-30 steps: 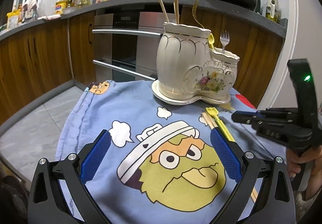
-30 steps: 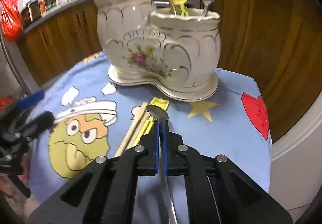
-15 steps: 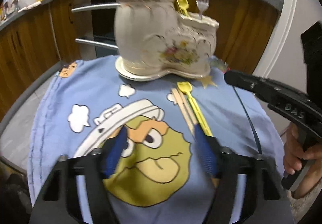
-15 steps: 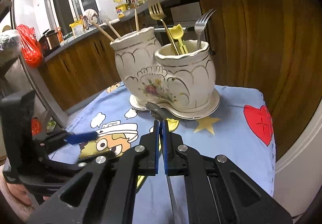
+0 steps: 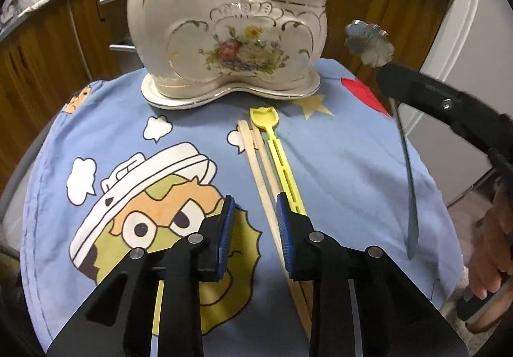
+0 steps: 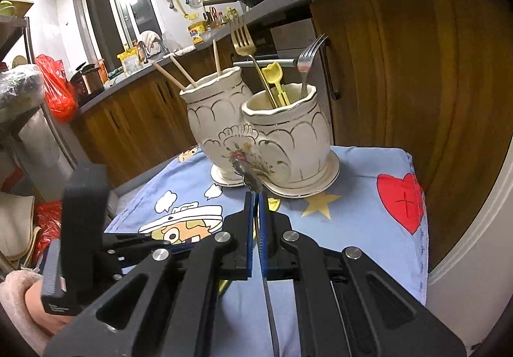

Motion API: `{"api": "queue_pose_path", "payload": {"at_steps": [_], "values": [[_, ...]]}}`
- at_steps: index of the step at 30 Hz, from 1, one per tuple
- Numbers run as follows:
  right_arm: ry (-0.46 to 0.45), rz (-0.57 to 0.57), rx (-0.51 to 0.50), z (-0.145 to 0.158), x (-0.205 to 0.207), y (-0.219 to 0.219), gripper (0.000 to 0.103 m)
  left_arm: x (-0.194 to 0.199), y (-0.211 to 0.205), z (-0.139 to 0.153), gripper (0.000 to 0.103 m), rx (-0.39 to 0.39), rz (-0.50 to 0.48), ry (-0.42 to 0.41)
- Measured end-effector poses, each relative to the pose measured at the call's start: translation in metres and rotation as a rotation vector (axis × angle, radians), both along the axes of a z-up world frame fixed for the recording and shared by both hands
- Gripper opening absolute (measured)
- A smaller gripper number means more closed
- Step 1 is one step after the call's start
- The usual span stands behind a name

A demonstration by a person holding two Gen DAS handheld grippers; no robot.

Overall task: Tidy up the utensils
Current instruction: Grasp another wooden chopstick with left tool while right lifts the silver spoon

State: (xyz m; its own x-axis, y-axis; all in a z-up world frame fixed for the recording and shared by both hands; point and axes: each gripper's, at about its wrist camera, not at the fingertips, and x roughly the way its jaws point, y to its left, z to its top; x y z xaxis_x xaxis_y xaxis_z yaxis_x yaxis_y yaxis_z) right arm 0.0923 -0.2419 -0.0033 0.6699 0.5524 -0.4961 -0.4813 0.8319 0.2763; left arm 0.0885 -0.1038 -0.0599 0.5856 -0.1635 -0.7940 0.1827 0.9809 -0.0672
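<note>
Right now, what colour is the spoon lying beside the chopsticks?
Yellow spoon, lying right of the wooden chopsticks; clearest in the left wrist view.

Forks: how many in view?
2, both standing in the lower compartment of the ceramic holder: a gold fork and a silver fork. More could be hidden inside.

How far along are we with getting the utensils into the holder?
Done: two forks and a yellow spoon stand in the ceramic holder, chopsticks in its taller section. In hand: the right gripper is shut on a metal spoon. Left: wooden chopsticks and another yellow spoon lie on the cloth; the left gripper is closing around the chopsticks.
</note>
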Motion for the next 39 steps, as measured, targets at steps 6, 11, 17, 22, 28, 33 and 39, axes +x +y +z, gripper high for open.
{"api": "queue_pose_path", "payload": {"at_steps": [6, 11, 17, 22, 28, 33, 39], "values": [[-0.014, 0.003, 0.002, 0.003, -0.004, -0.002, 0.003, 0.008, -0.006, 0.0, 0.024, 0.034, -0.003, 0.002], [-0.02, 0.009, 0.011, 0.005, -0.008, -0.004, 0.003, 0.011, -0.006, 0.003, 0.006, 0.088, -0.041, 0.009], [-0.02, 0.014, 0.013, 0.005, -0.009, -0.002, 0.003, 0.013, 0.012, 0.004, 0.012, 0.066, -0.028, 0.068], [-0.023, 0.026, 0.002, 0.004, -0.012, 0.003, 0.003, 0.014, 0.009, 0.002, 0.016, 0.08, -0.036, 0.07], [-0.036, 0.019, 0.007, 0.006, -0.013, 0.003, 0.003, 0.012, 0.021, 0.0, 0.006, 0.032, -0.031, 0.047], [-0.073, 0.01, 0.03, 0.011, -0.019, 0.0, 0.002, -0.003, 0.028, 0.014, 0.006, -0.019, -0.055, -0.061], [-0.156, -0.005, 0.068, 0.022, -0.027, -0.004, 0.002, -0.022, 0.041, 0.041, 0.006, -0.094, -0.071, -0.246]]}}
